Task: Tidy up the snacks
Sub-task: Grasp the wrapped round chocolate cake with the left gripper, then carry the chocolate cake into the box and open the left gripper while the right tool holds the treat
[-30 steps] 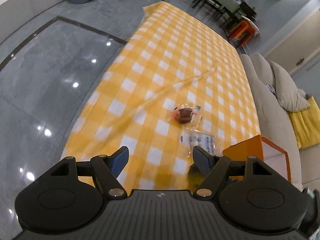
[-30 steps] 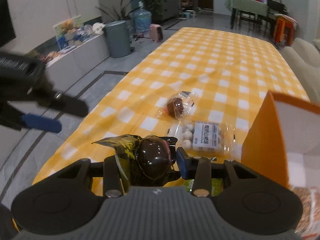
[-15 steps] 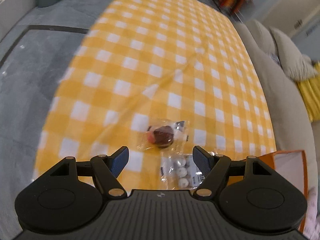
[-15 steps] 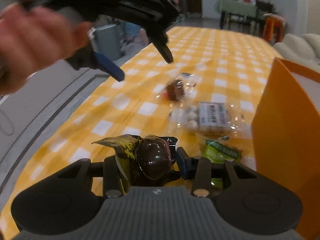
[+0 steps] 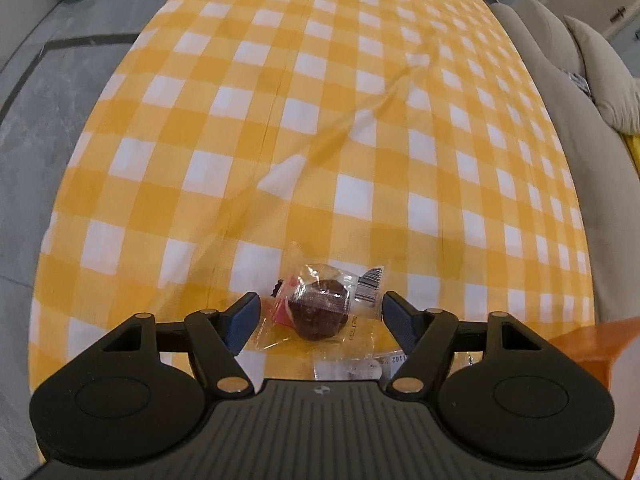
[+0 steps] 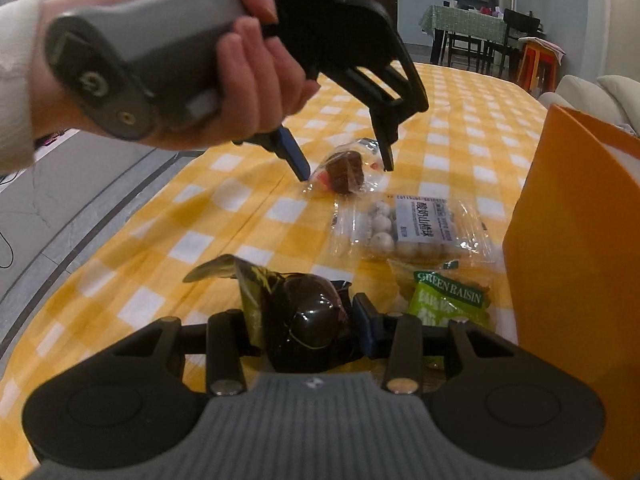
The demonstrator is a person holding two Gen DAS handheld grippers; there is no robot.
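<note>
While your left tongs (image 6: pixel 346 172) angle down over the yellow-and-white checked tabletop (image 5: pixel 320 128), their jaws are closing around the small brown cake in a clear wrapper (image 5: pixel 320 314), which lies between the blue pads (image 5: pixel 242 320) without being pressed yet. Your right tongs (image 6: pixel 308 320) pinch a dark glossy snack in a black-and-yellow wrapper (image 6: pixel 308 316), held just above the cloth.

Count four snacks in all: one cake, one dark wrapped piece, one clear bag of white balls with a printed label (image 6: pixel 408 228) and one green raisin packet (image 6: pixel 448 300). One orange paper bag (image 6: pixel 576 248) stands at the right, near the raisins.

Only the right wrist view shows your left hand (image 6: pixel 224 80) on the grey handle, the raisin packet, the whole bag of balls and the bag's tall side. From the left wrist view you get the cake's barcode flap, a mere strip of the ball bag under the tongs, and the beige sofa (image 5: pixel 568 128) running along the tabletop's right edge.

Beyond the cake the cloth lies open, with a few creases, far to its rounded end; its left edge drops to the grey floor (image 5: pixel 48 128). The cake and the ball bag are just beside each other.
</note>
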